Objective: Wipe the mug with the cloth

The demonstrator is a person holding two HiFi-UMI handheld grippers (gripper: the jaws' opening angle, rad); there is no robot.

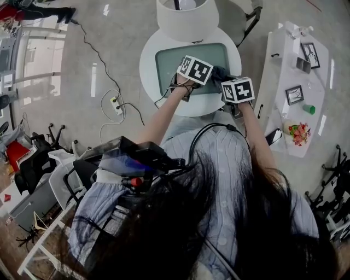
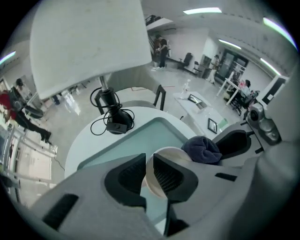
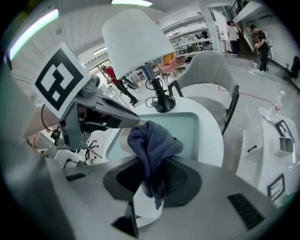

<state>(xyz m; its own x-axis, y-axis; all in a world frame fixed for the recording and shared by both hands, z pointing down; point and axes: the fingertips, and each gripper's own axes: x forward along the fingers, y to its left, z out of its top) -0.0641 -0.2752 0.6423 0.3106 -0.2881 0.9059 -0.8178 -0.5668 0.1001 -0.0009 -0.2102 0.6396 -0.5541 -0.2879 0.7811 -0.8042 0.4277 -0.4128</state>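
A white mug [image 2: 174, 153] is held over the pale green tray [image 2: 140, 136] on the round white table [image 1: 150, 65]. My left gripper [image 2: 149, 161] is shut on the mug, with its wall pinched between the two dark pads. A dark blue cloth [image 3: 152, 140] hangs bunched between the jaws of my right gripper [image 3: 152, 171], which is shut on it. In the left gripper view the cloth [image 2: 201, 149] presses against the mug's rim on the right side. In the head view both marker cubes [image 1: 195, 69] sit close together above the tray, hiding the mug.
A lamp with a large white shade [image 1: 180, 16] stands at the table's far side, its black base and coiled cable [image 2: 115, 122] beside the tray. A chair [image 3: 206, 70] stands beyond. A white side table [image 1: 298, 60] with picture frames and flowers is on the right.
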